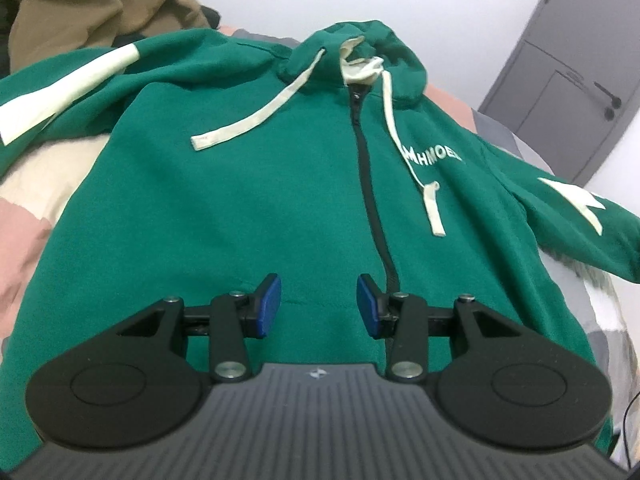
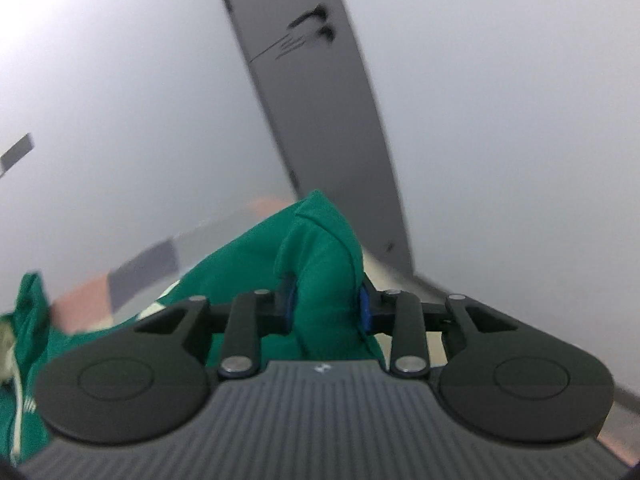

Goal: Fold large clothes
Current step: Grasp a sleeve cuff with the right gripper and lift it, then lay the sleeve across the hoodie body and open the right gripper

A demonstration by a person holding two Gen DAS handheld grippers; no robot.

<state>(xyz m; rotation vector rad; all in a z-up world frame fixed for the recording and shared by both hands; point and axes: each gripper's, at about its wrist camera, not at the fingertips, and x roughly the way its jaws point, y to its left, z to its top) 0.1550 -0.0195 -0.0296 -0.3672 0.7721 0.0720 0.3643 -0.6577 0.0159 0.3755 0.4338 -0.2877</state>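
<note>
A green zip hoodie (image 1: 248, 200) with cream drawstrings and white chest lettering lies face up on a bed, hood at the far end. My left gripper (image 1: 319, 306) hovers over its lower front near the zip, jaws apart with nothing between the blue pads. In the right wrist view, my right gripper (image 2: 326, 306) is shut on a bunched fold of the hoodie's green sleeve (image 2: 320, 248), lifted off the bed and seen against the wall. The rest of the hoodie (image 2: 24, 344) trails to the lower left.
A patchwork bedspread (image 1: 24, 216) in pink, cream and grey lies under the hoodie. A brown garment (image 1: 80, 12) is heaped at the far left. A grey door (image 1: 560, 80) stands at the right, also blurred as the door (image 2: 320, 120) in the right wrist view.
</note>
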